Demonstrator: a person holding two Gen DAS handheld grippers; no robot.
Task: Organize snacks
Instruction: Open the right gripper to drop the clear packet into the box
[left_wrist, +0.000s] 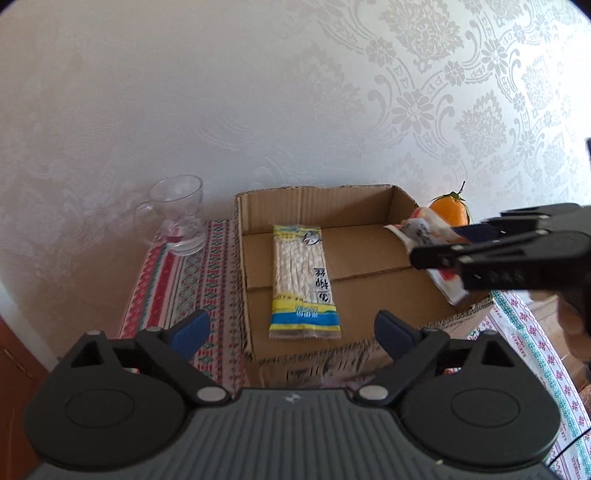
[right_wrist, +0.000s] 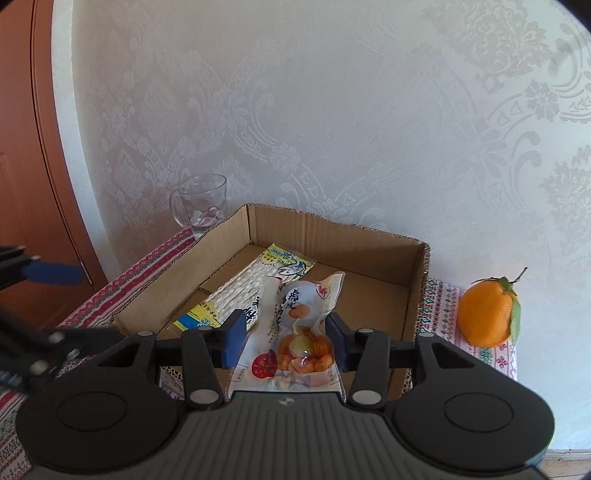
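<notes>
R gripper (right_wrist: 286, 338) clamped on egg pack (right_wrist: 295, 332), held over box (right_wrist: 417, 291) near edge. L gripper (left_wrist: 291, 332) spread wide, nothing in it, near side of box. Noodle pack (left_wrist: 303, 280) flat on box floor, left. Orange (right_wrist: 487, 314) right of box; glass mug (left_wrist: 181, 214) far left.

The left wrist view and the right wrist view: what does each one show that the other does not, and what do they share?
Only the left wrist view shows the left tool whole, open and holding nothing, and the right tool from the side.

Only the right wrist view shows the print on the clear snack pouch, orange pieces inside, with the right tool shut on it.

Both show the cardboard box, the yellow noodle-like snack packet lying in it, the glass mug, the orange and the patterned tablecloth.
</notes>
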